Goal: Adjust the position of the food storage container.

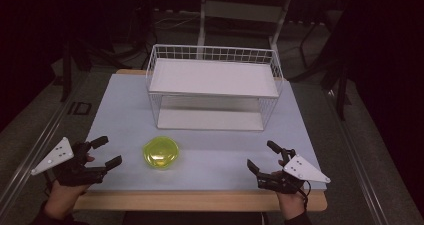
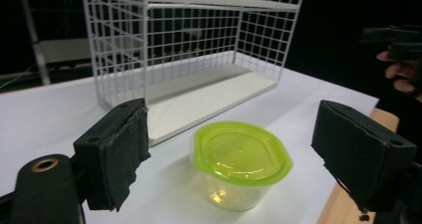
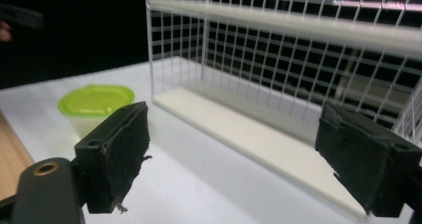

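At the frame's centre we see a glossy, translucent plastic container (image 2: 234, 184) with a smooth yellow-green lid (image 2: 241, 153); behind it, upper centre, a white-coated wire rack (image 1: 215, 85) with matt white shelves; the table (image 1: 210, 165) is matt pale grey, edged in wood; we note rough, frayed black pads (image 2: 119, 152) on the left gripper (image 1: 102, 152).

A dim lab or recording studio, staged rather than lived in: a pale grey work surface (image 1: 125, 105) with a light wooden edge stands on a grey floor amid darkness. Behind it rise the white metal legs of a stand (image 1: 202, 20), with dark cables (image 1: 172, 17) trailing across the floor and black equipment frames (image 1: 67, 65) flanking both sides.
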